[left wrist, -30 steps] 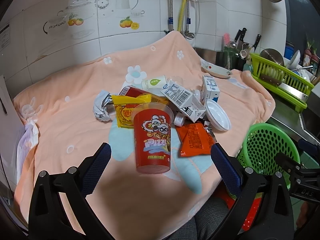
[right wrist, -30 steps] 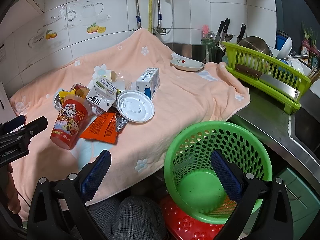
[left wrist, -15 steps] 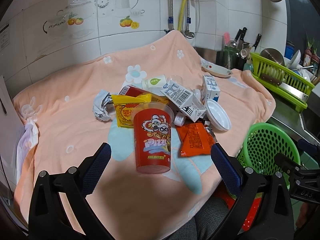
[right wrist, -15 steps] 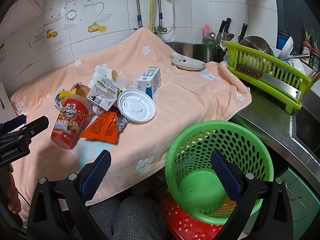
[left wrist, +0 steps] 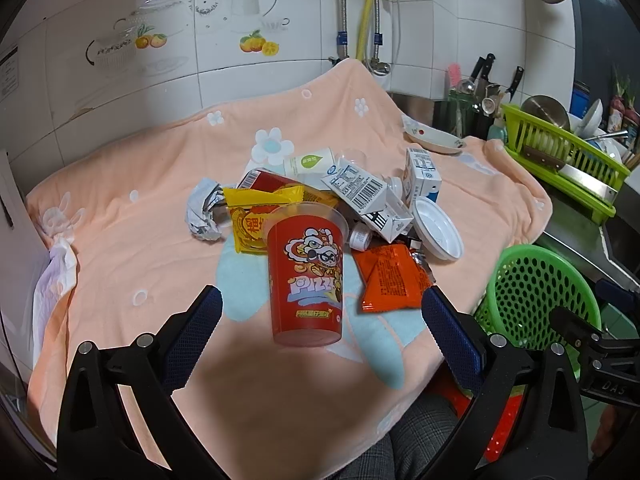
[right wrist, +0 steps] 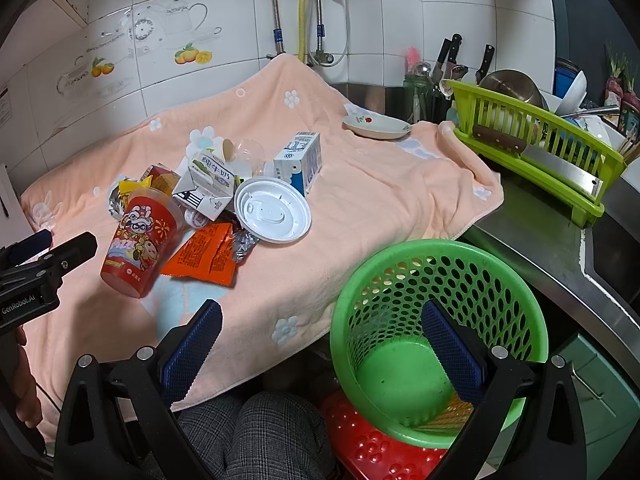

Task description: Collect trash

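The left claw [left wrist: 320,312], spread wide, faces the red printed plastic cup [left wrist: 306,276] lying on the peach-towelled worktop [left wrist: 132,248]. Best to straddle its lower body squarely, then squeeze gently. The right claw [right wrist: 320,344], also spread, hangs over the green perforated basket [right wrist: 440,320].

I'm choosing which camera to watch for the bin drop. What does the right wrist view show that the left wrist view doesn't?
Right wrist only: the green basket's bare floor and the red stool under it. Left wrist only: the crumpled foil in full and the white cloth at the towel's edge. Both: red cup, white lid, orange packet.
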